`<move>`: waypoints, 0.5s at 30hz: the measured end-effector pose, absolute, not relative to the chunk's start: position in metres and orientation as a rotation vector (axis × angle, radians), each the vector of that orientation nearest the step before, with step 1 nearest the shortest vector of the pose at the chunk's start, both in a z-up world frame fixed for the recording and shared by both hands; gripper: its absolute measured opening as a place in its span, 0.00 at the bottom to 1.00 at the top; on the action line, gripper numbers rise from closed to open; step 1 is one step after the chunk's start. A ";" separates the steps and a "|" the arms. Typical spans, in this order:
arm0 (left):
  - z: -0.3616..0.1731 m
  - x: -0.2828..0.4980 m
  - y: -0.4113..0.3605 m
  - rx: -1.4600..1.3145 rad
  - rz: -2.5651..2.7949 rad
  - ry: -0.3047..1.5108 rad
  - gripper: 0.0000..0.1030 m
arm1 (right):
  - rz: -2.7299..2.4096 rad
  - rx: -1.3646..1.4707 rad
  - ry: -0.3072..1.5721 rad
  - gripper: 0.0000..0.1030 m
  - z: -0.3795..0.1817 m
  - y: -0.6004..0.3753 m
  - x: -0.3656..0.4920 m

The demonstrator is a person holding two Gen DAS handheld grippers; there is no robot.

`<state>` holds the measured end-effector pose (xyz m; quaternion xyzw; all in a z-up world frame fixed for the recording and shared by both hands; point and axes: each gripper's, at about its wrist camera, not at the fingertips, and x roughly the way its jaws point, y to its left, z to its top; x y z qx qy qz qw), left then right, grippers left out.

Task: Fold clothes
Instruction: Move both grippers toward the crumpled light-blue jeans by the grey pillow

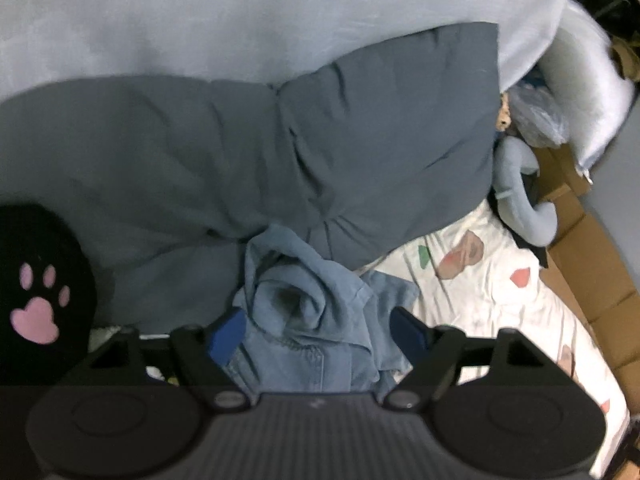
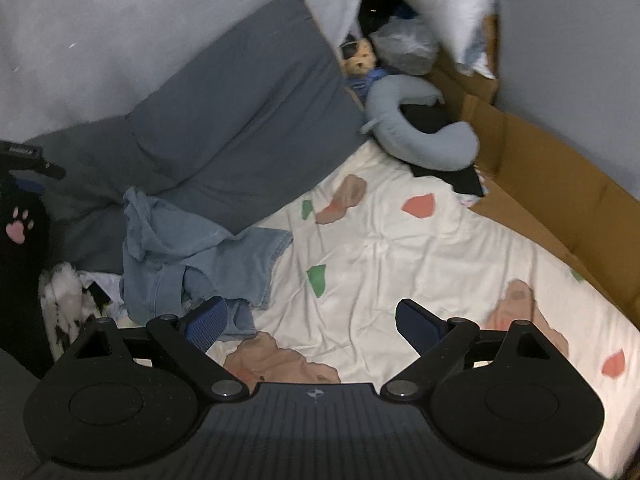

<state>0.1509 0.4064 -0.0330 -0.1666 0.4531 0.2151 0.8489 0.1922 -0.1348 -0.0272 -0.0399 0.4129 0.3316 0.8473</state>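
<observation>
With the crumpled denim garment heaped on the patterned bedsheet by the grey pillow, both the left gripper and right gripper hang spread and empty, so the pick-up seems underway and next calls for pinching an edge.

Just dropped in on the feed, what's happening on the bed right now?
A person holds tongs in each hand over a crumpled light-blue denim garment lying on the patterned sheet, against a grey pillow. The left tongs are open with the bunched denim between their fingers, not yet pinched. The right tongs are open over the sheet at the garment's near edge. Nothing is folded yet.
</observation>
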 end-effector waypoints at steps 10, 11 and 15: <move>-0.092 0.140 0.432 -0.414 0.535 0.940 0.79 | 0.807 -0.105 0.874 0.85 -0.067 -0.090 0.215; -0.098 0.138 0.433 -0.418 0.542 0.940 0.79 | 0.818 -0.109 0.873 0.85 -0.071 -0.085 0.217; -0.131 0.131 0.436 -0.449 0.569 0.934 0.78 | 0.854 -0.133 0.872 0.81 -0.086 -0.065 0.222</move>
